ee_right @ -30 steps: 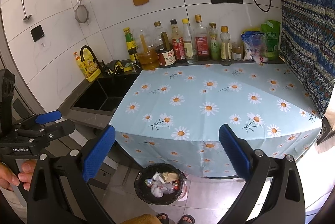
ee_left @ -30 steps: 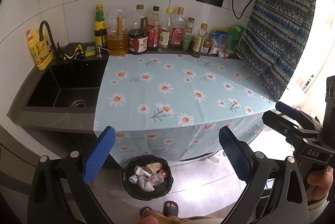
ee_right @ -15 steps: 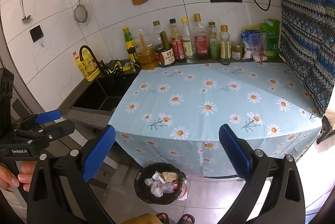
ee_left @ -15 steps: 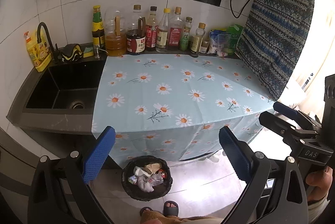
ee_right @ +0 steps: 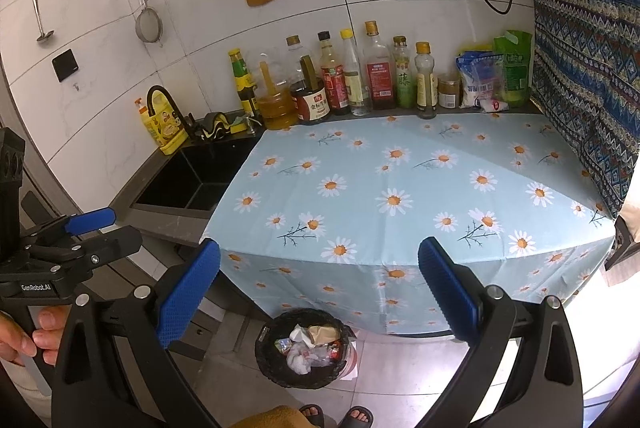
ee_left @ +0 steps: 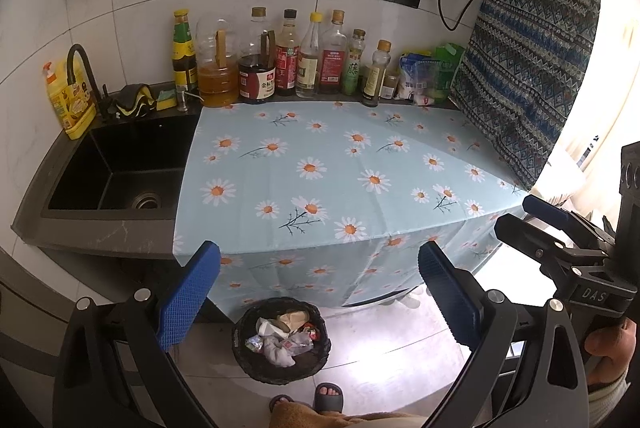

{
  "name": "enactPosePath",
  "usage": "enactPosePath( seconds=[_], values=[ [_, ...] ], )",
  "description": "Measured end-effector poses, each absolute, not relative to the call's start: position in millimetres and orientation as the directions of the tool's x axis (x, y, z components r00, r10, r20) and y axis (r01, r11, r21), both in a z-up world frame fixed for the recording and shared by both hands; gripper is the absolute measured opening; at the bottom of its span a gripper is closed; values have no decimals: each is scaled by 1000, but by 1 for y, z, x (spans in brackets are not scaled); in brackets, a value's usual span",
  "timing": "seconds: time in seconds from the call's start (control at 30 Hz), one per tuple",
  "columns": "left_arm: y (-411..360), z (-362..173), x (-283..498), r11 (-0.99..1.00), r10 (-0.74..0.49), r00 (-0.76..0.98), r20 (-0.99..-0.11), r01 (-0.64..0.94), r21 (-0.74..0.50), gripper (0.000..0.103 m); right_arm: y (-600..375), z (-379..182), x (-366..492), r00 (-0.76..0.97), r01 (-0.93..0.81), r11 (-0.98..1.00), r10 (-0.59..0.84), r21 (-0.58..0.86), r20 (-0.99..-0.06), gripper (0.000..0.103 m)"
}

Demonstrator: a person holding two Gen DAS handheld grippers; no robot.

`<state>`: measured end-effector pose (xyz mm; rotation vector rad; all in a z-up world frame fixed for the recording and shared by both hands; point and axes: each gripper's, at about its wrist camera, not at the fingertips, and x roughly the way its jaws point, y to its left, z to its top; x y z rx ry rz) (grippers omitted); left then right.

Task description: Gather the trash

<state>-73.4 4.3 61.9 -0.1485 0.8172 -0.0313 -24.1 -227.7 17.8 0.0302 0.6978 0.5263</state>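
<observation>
A black wicker bin (ee_left: 240, 342) (ee_right: 266, 360) stands on the floor below the counter's front edge, holding crumpled tissues and wrappers (ee_left: 282, 342) (ee_right: 310, 346). My left gripper (ee_left: 319, 294) hangs open above the bin with nothing between its blue pads. My right gripper (ee_right: 319, 294) is also open and empty, held at about the same height. Each gripper shows at the edge of the other's view: the right one (ee_left: 536, 220) and the left one (ee_right: 96, 228). The daisy-print cloth (ee_left: 332, 168) (ee_right: 400, 188) on the counter carries no loose trash.
Sauce bottles (ee_left: 288, 58) and packets (ee_left: 420, 76) line the back wall. A black sink (ee_left: 120, 168) with a tap and yellow soap bottle (ee_left: 68, 100) lies left. A patterned curtain (ee_left: 528, 68) hangs right. Slippered feet (ee_left: 328, 398) stand by the bin.
Both views have drifted slightly, the left one rising a little so the counter sits lower in frame. Both grippers stay open and empty; the bin's contents are unchanged.
</observation>
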Motion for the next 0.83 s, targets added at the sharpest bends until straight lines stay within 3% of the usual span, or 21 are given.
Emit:
enactPosePath(
  seconds=[0.83],
  values=[
    [2,64,-68,992,-64,689,-722,-32,-118,96,-233,10,-12,631,-444,870,473,214,-615,98]
  ],
)
